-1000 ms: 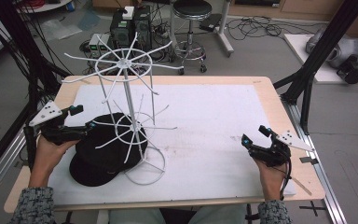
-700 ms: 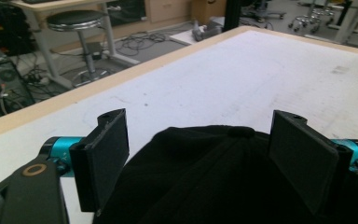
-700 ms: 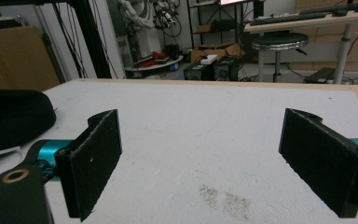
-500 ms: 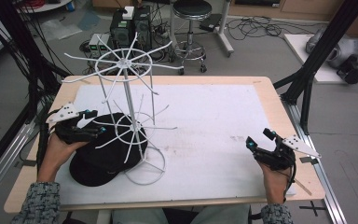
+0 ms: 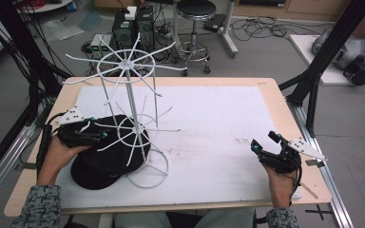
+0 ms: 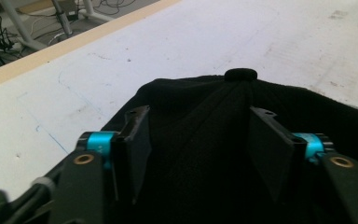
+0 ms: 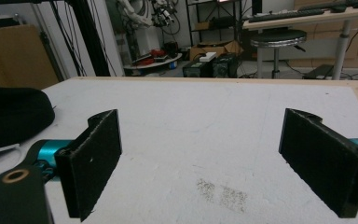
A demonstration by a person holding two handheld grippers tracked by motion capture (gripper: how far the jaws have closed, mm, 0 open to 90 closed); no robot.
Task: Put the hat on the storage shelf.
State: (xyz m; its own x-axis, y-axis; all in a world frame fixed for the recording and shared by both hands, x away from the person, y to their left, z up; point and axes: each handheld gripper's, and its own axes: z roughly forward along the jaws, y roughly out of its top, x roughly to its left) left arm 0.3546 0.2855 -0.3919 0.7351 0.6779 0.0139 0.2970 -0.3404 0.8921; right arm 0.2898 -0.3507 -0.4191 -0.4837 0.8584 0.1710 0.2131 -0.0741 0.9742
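Cap (image 5: 105, 156): black, lying on the white-covered surface (image 5: 218, 123) at the near left, crown up, partly tucked under the lower ring of the white wire rack (image 5: 132, 118). Brim end points toward the person's side.

Left claw (image 5: 95, 134) is over the crown. In the left gripper view its jaws are spread, one on each side of the fabric ridge leading to the top button (image 6: 241, 74). Pads look close to the cloth or just on it, not yet pinching; released, as far as I can tell. My read: it's lined up on the crown because that's the one spot with enough loose cloth to bunch and lift.

Right claw (image 5: 272, 151) is at the near right, well apart from the cap, low over bare surface. Jaws wide open in the right gripper view, nothing between them. Looks parked, probably kept out of the way until needed.

Rack stands just behind and over the cap: round base on the surface, centre post, two tiers of radiating prongs. No hat hangs on any prong. Likely destination for the cap, hence it sits right at the rack's foot.

No bins or trays on the surface. Further back, on the floor: stool (image 5: 193, 9), computer boxes (image 5: 133, 23), cables.
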